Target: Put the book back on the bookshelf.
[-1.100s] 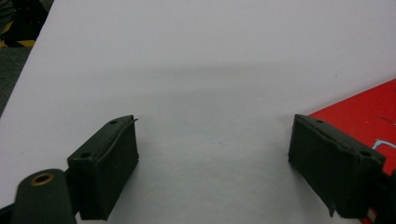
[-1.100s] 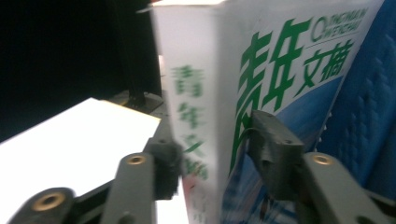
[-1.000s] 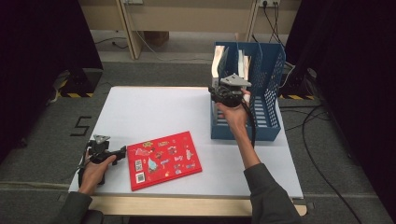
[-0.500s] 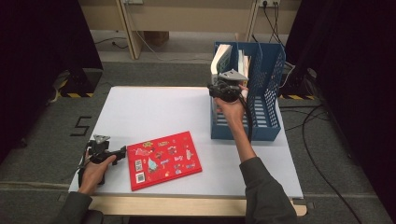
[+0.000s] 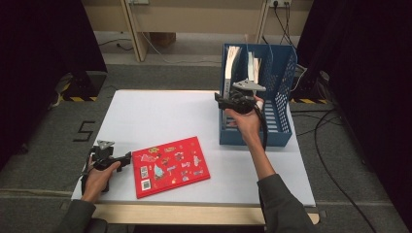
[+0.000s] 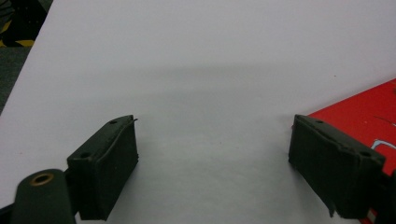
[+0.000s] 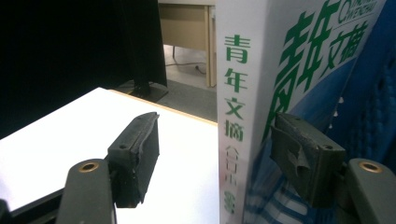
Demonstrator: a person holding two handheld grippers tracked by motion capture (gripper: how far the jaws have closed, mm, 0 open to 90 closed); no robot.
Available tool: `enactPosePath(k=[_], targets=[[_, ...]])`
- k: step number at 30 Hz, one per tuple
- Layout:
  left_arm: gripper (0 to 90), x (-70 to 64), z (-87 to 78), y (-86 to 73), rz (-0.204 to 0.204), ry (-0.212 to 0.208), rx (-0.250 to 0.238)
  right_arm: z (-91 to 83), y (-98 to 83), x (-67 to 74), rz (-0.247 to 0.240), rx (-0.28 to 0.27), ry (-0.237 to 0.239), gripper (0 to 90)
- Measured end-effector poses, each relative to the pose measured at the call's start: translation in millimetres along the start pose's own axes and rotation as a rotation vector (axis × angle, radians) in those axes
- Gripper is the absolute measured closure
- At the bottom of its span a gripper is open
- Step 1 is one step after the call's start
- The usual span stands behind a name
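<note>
At the blue file rack (image 5: 277, 131) on the table's (image 5: 160, 111) far right side, the right hand-held gripper (image 5: 224, 101) sits level w/ a white book (image 7: 243, 93) that stands upright in the rack's left end. Green characters run down its spine. Jaws have just been opening: book's between them, right pad near the cover, left pad well apart from the spine, so no grip. Near the front left corner, the left hand-held gripper (image 5: 127, 158) rests low on the table, jaws wide, nothing in them, just beside a flat red book (image 5: 170, 165).
</note>
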State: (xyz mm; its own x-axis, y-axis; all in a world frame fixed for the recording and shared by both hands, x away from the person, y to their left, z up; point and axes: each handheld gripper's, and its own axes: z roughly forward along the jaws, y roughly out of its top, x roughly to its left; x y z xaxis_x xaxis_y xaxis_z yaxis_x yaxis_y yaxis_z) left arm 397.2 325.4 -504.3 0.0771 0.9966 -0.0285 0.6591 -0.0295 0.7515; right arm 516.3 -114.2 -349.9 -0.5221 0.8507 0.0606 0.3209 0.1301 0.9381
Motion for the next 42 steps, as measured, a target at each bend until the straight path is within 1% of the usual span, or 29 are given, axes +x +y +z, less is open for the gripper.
enactPosePath(k=[2, 3, 4, 6, 8, 10, 11, 12, 13, 14, 15, 16, 17, 18, 19, 21, 22, 23, 24, 26, 28, 29, 31, 34, 37, 38, 39, 41, 42], targets=[[14.8, 0.7, 0.0, -0.1, -0.005, -0.005, -0.004, -6.4, -1.6, -0.5, 0.007, -0.001, 0.008, 32.9], [14.8, 1.1, -0.1, -0.2, -0.008, -0.008, -0.006, -10.0, -2.6, -0.5, 0.018, 0.003, 0.03, 32.7], [14.8, 1.5, -0.4, -0.2, -0.011, -0.01, -0.006, -12.4, -3.4, -0.2, 0.022, 0.002, 0.04, 32.7], [15.0, 1.5, -0.7, -0.2, -0.009, -0.01, -0.005, -19.4, -7.2, 0.3, 0.013, -0.006, 0.055, 31.9], [15.1, 1.0, -0.9, -0.2, -0.006, -0.007, -0.006, -24.6, -10.7, 1.7, 0.009, 0.004, 0.074, 31.8], [15.7, 0.8, -2.0, -0.6, -0.003, -0.005, -0.011, -31.1, -16.5, 3.7, -0.008, 0.008, 0.091, 32.3], [15.7, 0.5, -2.7, -0.9, -0.003, 0.0, -0.014, -33.5, -19.1, 4.5, -0.005, 0.011, 0.108, 32.3], [15.7, 0.0, -3.2, -1.2, 0.0, 0.003, -0.013, -36.9, -23.9, 5.5, 0.015, 0.013, 0.142, 32.5], [15.6, -0.7, -4.1, -1.8, 0.012, 0.004, -0.008, -39.1, -26.7, 5.8, 0.016, 0.021, 0.153, 32.8], [15.6, -1.7, -4.7, -2.5, 0.018, 0.005, -0.01, -42.1, -31.5, 6.7, -0.001, 0.026, 0.16, 32.9], [15.6, -2.6, -5.4, -3.2, 0.027, 0.009, -0.009, -44.9, -35.5, 7.5, -0.011, 0.034, 0.154, 32.8], [15.6, -3.9, -6.2, -4.2, 0.038, 0.011, -0.008, -47.6, -39.7, 8.2, -0.008, 0.036, 0.152, 32.5], [15.5, -4.4, -7.1, -4.5, 0.047, 0.013, -0.007, -51.0, -44.5, 8.9, 0.01, 0.036, 0.164, 31.6], [15.5, -4.9, -7.4, -5.0, 0.047, 0.012, -0.008, -53.0, -47.9, 9.7, 0.017, 0.035, 0.169, 31.5], [15.5, -4.9, -7.8, -5.3, 0.046, 0.011, -0.006, -54.5, -50.8, 10.6, 0.017, 0.039, 0.163, 31.3], [15.4, -4.7, -8.9, -6.3, 0.042, 0.008, -0.006, -57.2, -54.4, 12.3, 0.017, 0.051, 0.138, 29.3], [15.4, -4.5, -9.6, -6.9, 0.04, 0.005, -0.005, -58.7, -58.2, 13.6, 0.019, 0.045, 0.143, 29.0], [15.4, -4.4, -10.4, -7.6, 0.04, 0.002, -0.002, -59.5, -61.3, 14.0, 0.022, 0.049, 0.162, 28.5], [15.4, -4.7, -10.7, -8.2, 0.04, 0.003, -0.004, -60.5, -65.3, 14.7, 0.05, 0.058, 0.184, 27.9], [15.4, -5.7, -12.3, -9.1, 0.055, 0.008, -0.006, -61.9, -71.2, 15.7, 0.075, 0.061, 0.189, 27.9], [15.5, -6.8, -13.7, -9.7, 0.066, 0.012, -0.006, -63.4, -76.6, 17.6, 0.079, 0.073, 0.182, 25.9], [15.5, -7.1, -14.4, -10.0, 0.071, 0.012, -0.004, -63.7, -78.9, 18.0, 0.073, 0.073, 0.175, 25.4], [15.4, -8.3, -15.2, -11.1, 0.074, 0.012, -0.009, -63.6, -85.2, 20.3, 0.077, 0.096, 0.172, 24.5], [15.5, -9.2, -17.0, -12.1, 0.084, 0.011, -0.005, -61.7, -95.4, 23.3, 0.084, 0.131, 0.181, 19.2], [15.7, -11.0, -18.6, -13.3, 0.095, 0.012, -0.006, -61.3, -104.6, 25.7, 0.076, 0.141, 0.205, 15.5], [15.7, -11.3, -19.0, -13.6, 0.096, 0.012, -0.006, -60.4, -107.6, 26.7, 0.059, 0.148, 0.211, 15.7], [15.7, -11.7, -19.9, -14.2, 0.097, 0.009, -0.005, -60.2, -109.0, 27.0, 0.057, 0.156, 0.208, 15.7], [15.7, -12.4, -21.9, -15.9, 0.103, 0.0, -0.002, -60.3, -112.9, 28.0, 0.072, 0.162, 0.211, 15.7], [15.6, -12.7, -22.8, -16.5, 0.102, -0.001, 0.0, -60.8, -115.1, 27.8, 0.067, 0.164, 0.22, 15.7]])
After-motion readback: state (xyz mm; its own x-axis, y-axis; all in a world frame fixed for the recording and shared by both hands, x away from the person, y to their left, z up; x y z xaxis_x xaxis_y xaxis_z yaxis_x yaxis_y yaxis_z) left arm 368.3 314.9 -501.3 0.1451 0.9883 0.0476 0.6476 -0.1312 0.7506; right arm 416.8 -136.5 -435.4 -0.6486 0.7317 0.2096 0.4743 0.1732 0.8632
